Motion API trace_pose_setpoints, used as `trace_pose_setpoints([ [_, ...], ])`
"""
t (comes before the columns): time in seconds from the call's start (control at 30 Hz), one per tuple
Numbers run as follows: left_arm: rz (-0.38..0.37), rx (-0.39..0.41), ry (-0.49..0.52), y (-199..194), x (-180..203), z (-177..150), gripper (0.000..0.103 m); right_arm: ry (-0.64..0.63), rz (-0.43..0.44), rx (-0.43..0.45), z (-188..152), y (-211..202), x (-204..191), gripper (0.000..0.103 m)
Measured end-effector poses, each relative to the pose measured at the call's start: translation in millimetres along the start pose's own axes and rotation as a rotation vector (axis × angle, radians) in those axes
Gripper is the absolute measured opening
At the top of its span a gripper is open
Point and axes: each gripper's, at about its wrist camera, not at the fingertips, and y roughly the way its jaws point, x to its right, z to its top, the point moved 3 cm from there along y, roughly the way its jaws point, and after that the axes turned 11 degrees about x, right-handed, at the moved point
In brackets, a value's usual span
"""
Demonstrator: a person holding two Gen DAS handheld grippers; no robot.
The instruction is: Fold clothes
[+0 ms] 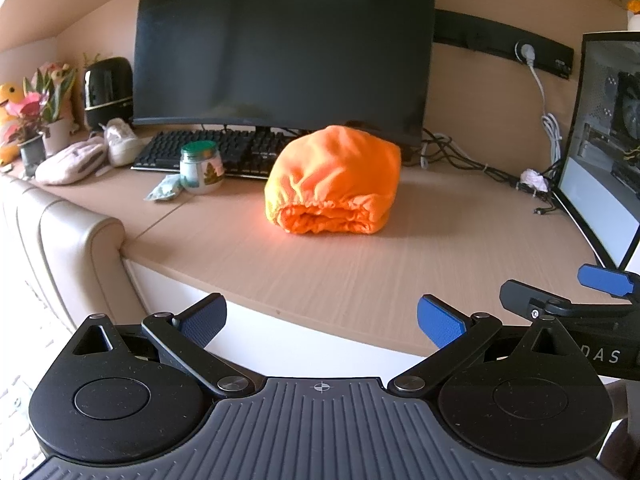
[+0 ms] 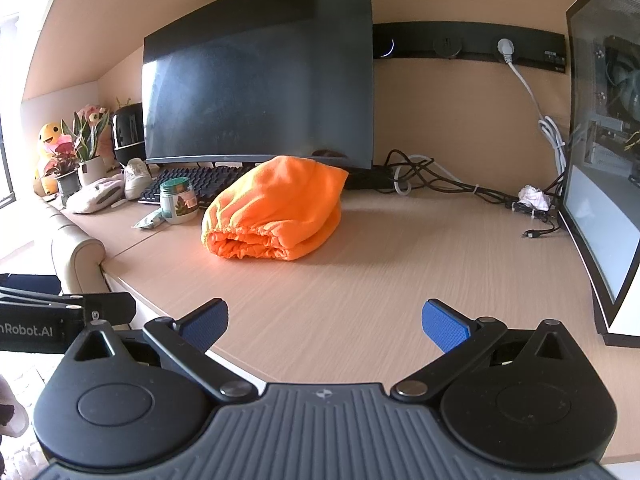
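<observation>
An orange garment lies folded into a thick bundle on the light wooden desk, its gathered elastic hem facing me. My left gripper hangs open over the desk's front edge, well short of the bundle, nothing between its blue pads. My right gripper is open too, over the desk's near part, to the right of the bundle and apart from it. The right gripper's finger shows at the right edge of the left wrist view.
Behind the garment stand a dark monitor, a black keyboard and a glass jar. Plants, a plush toy and a white shoe crowd the far left. Cables and a PC case fill the right. A padded chair arm sits at left.
</observation>
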Motion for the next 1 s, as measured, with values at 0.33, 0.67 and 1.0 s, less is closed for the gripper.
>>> trace_pose_setpoints([
  [0.33, -0.005, -0.010, -0.004, 1.9, 1.6, -2.4, 0.103, 0.006, -0.003, -0.009, -1.4, 1.2, 2.2, 0.103],
  [0.67, 0.005, -0.016, -0.004, 3.7, 0.8, -2.2, 0.103, 0.004, 0.002, -0.012, -1.9, 3.4, 3.4, 0.103],
  [1.0, 0.009, -0.027, -0.010, 4.2, -2.6, -4.4, 0.103, -0.001, -0.001, -0.016, -2.3, 5.8, 0.4, 0.103],
])
